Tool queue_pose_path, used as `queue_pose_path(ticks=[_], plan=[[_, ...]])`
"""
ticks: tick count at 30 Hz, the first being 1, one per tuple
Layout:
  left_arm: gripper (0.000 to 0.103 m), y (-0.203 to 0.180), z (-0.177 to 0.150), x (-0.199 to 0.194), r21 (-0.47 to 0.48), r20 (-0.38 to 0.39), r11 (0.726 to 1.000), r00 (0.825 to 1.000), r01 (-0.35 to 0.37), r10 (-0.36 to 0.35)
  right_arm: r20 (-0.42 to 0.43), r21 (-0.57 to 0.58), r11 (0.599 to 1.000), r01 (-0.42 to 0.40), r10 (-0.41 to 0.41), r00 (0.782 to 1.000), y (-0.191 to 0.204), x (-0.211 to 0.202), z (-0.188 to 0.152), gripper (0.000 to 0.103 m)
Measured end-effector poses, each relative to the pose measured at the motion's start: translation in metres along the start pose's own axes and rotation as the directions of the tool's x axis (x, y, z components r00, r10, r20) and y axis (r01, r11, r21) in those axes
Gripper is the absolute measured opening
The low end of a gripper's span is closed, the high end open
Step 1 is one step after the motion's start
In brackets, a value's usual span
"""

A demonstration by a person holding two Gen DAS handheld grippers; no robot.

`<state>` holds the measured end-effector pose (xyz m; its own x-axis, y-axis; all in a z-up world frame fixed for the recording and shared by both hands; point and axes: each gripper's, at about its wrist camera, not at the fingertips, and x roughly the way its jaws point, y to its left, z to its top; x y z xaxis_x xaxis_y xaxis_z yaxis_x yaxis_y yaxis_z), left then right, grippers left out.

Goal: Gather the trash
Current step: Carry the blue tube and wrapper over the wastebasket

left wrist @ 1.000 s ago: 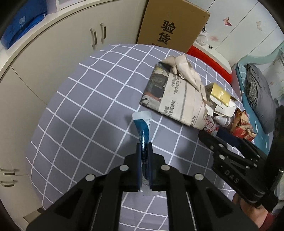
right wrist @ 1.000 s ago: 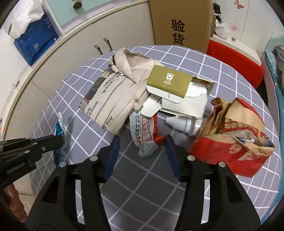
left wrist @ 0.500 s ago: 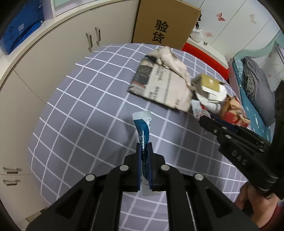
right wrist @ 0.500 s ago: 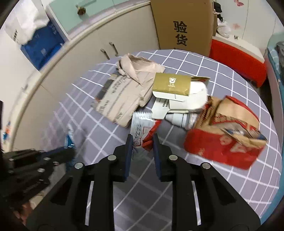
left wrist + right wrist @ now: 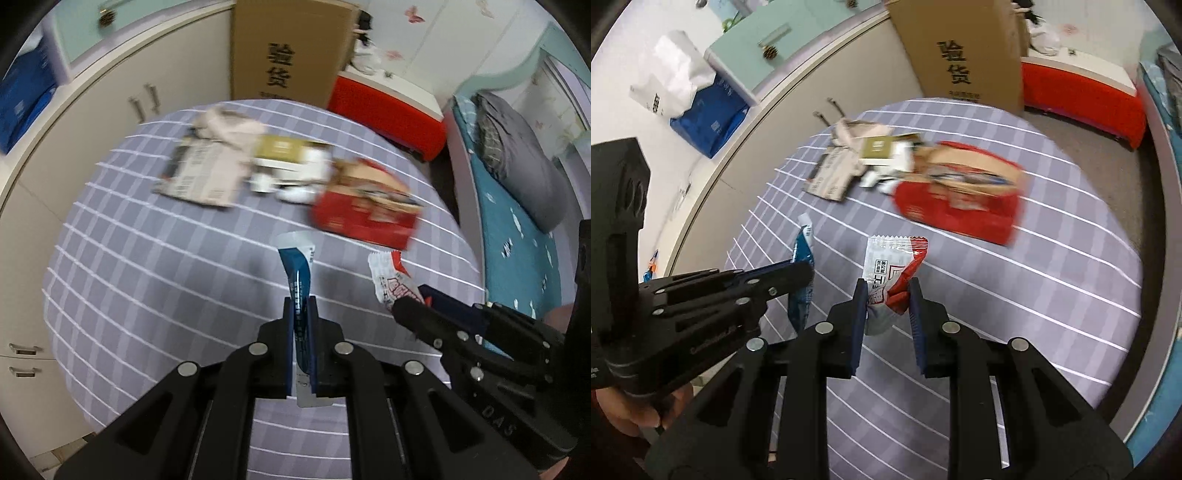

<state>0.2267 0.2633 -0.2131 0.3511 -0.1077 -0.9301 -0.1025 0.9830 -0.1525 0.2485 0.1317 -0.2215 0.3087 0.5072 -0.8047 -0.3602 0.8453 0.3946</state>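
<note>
1. The left gripper is clamped narrow on a blue and white wrapper; the wrapper stands up out of the pads, its crimped white end topmost, lifted clear of the table.
2. The right gripper is pinched on a red and white sachet; its lower end is crumpled between the blue pads, its serrated top edge fans out above them; it too hangs off the cloth.
3. The two grippers are near each other over the near edge of the round table, the left one's wrapper just beside the right one's sachet; a hand grips the left tool at the lower left of the right wrist view.
4. The table wears a grey cloth with a white grid; toward its far edge lies the rest of the litter in a blurred row: a folded newspaper with crumpled beige paper on it, a gold and white carton touching it, then a torn red paper bag toward the right edge.
5. Beyond the far edge stands a tall cardboard box with black characters; cream cabinets curve round the left side; a red and white bench stands to the right.
</note>
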Motion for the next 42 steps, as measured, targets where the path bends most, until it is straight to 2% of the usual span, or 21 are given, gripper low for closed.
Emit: queue_pose_path(ticks=[6, 13, 21, 24, 25, 27, 34, 42], plan=[[0.006, -0.098, -0.005, 0.011, 0.053, -0.005, 0.998, 0.999, 0.033, -0.033, 0.020, 0.018, 1.000, 0.015, -0.016, 1.000, -0.070, -0.053, -0.019, 0.022], [0.006, -0.204, -0.004, 0.031, 0.141, -0.020, 0.986, 0.996, 0.084, -0.082, 0.051, 0.095, 0.992, 0.086, -0.091, 0.994, -0.158, -0.106, -0.037, 0.022], [0.006, -0.285, 0.005, 0.050, 0.254, -0.057, 0.958, 0.991, 0.132, -0.121, 0.084, 0.246, 0.956, 0.157, -0.183, 0.980, -0.238, -0.146, -0.053, 0.022], [0.006, -0.304, 0.008, 0.054, 0.290, -0.065, 0.947, 0.990, 0.140, -0.126, 0.115, 0.300, 0.939, 0.167, -0.210, 0.971, -0.258, -0.159, -0.055, 0.025], [0.006, -0.310, 0.009, 0.055, 0.300, -0.068, 0.943, 0.989, 0.143, -0.129, 0.129, 0.319, 0.933, 0.166, -0.217, 0.968, -0.264, -0.162, -0.056, 0.038], [0.006, -0.321, 0.009, 0.057, 0.321, -0.073, 0.935, 0.988, 0.150, -0.133, 0.147, 0.361, 0.913, 0.189, -0.256, 0.956, -0.277, -0.168, -0.060, 0.072], [0.006, -0.351, 0.005, 0.063, 0.391, -0.093, 0.906, 0.986, 0.161, -0.135, 0.145, 0.404, 0.892, 0.205, -0.284, 0.948, -0.296, -0.181, -0.071, 0.072], [0.006, -0.370, 0.001, 0.065, 0.424, -0.104, 0.891, 0.986, 0.163, -0.131, 0.153, 0.425, 0.878, 0.221, -0.310, 0.938, -0.303, -0.195, -0.080, 0.072]])
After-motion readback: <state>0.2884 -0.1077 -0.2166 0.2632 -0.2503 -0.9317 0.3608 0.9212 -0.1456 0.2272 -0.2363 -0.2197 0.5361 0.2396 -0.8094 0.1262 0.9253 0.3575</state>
